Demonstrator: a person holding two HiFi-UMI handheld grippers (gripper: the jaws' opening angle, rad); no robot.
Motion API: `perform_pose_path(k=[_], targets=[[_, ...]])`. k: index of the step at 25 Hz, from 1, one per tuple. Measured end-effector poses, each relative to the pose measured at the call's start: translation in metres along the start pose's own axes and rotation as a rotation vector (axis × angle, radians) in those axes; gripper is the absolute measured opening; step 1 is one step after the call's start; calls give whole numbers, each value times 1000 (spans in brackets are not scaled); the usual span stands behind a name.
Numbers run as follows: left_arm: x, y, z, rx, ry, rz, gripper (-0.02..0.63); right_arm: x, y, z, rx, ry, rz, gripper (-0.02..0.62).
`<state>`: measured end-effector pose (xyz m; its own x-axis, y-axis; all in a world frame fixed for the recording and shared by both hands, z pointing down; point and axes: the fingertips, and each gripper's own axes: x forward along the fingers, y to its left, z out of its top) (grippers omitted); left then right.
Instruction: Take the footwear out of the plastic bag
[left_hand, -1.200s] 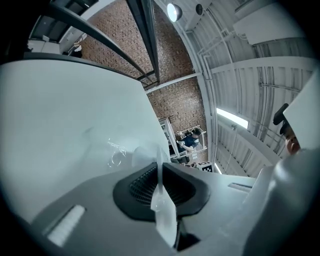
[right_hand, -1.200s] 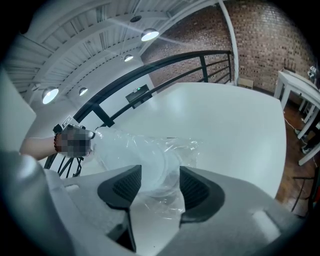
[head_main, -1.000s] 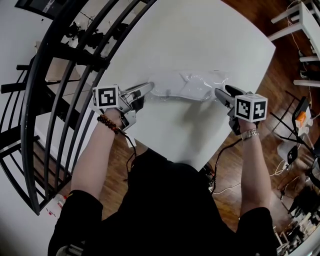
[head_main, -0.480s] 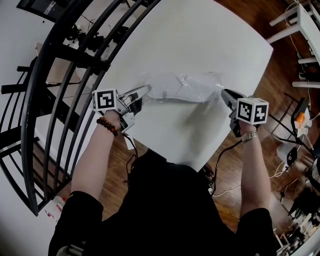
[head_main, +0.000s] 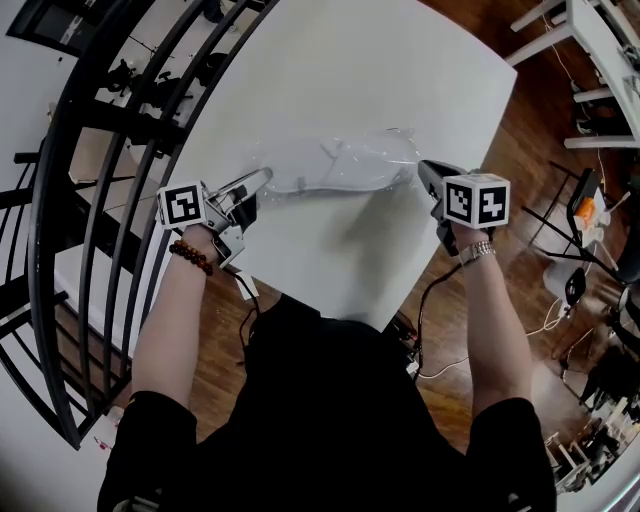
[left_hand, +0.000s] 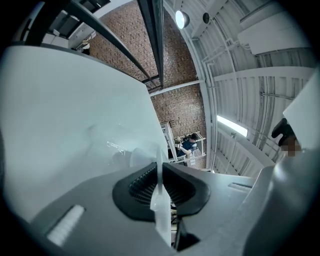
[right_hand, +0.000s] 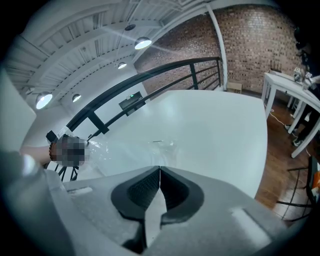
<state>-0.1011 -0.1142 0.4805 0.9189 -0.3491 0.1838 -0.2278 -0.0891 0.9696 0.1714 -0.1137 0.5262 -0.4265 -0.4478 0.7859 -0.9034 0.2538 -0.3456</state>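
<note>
No words, numbers, brands or labels can be read on anything in these views.

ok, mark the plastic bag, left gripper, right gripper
plastic bag (head_main: 345, 160): head view, middle of the clear film.
left gripper (head_main: 265, 175): head view, jaw tips at bag's left end.
right gripper (head_main: 424, 167): head view, jaw tips at bag's right end.

White table (head_main: 380, 70) beside curved black railing (head_main: 110, 130), wood floor (head_main: 530, 150), white bench (head_main: 590, 40) top right, brick wall (right_hand: 250, 45) behind.
</note>
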Motion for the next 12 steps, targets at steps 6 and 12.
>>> perform_pose_path(k=[6,12], targets=[[3,0,1,20,-10,2,51,-9,-13,-1,-13,-6,-49,-8],[-11,5,2,8,-30,14,49,-14,-16,-4,-10,-8,-80,-8]])
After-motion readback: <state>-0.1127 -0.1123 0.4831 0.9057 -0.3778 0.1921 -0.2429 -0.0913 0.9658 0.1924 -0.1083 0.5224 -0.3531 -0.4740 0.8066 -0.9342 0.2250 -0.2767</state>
